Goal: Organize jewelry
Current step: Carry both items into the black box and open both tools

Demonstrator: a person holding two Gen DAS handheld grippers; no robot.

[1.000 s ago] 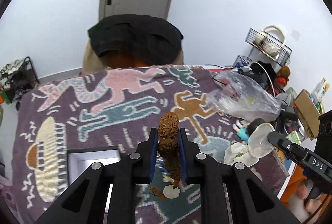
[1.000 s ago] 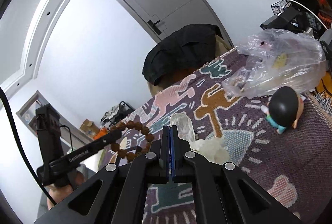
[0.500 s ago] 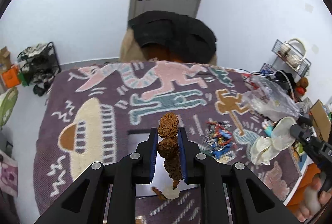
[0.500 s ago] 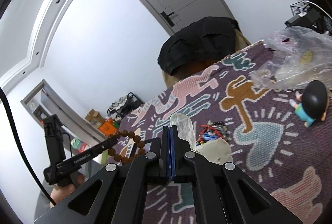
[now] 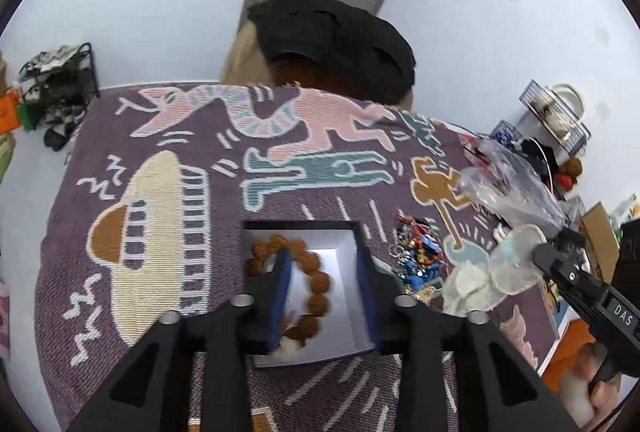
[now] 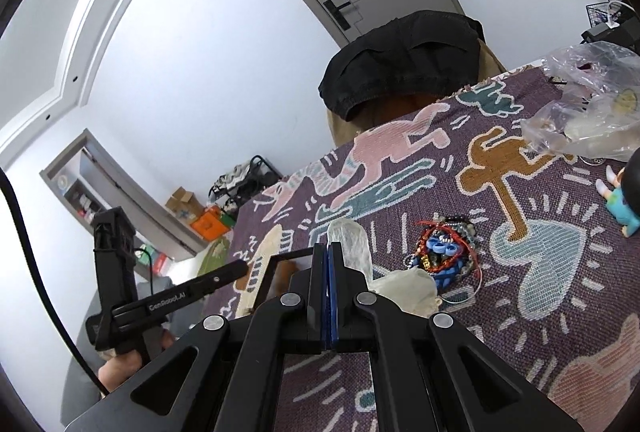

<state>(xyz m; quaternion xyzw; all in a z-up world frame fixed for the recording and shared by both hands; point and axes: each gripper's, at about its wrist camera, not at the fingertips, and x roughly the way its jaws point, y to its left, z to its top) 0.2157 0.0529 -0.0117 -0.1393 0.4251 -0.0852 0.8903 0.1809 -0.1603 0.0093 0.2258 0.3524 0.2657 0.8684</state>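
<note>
A brown bead bracelet [image 5: 316,276] lies inside the open white box [image 5: 352,312] on the patterned cloth. My left gripper [image 5: 324,272] is open right above the box, jaws spread apart around the bracelet. My right gripper [image 6: 329,252] is shut on a clear plastic bag [image 6: 352,244], held above the cloth to the right of the box [image 6: 280,264]. The bag also shows in the left wrist view [image 5: 508,264]. A tangle of red and blue jewelry [image 5: 418,252] lies beside the box, also in the right wrist view [image 6: 444,252].
A crumpled clear plastic bag [image 6: 584,112] with items lies at the cloth's far right. A small figurine [image 6: 624,200] stands near it. A chair with a black garment [image 5: 332,44] stands behind the table. Wire racks [image 5: 556,116] stand at the right.
My left gripper moved over the box and opened, and the bead bracelet dropped from it into the box. My right gripper has kept its hold on the plastic bag.
</note>
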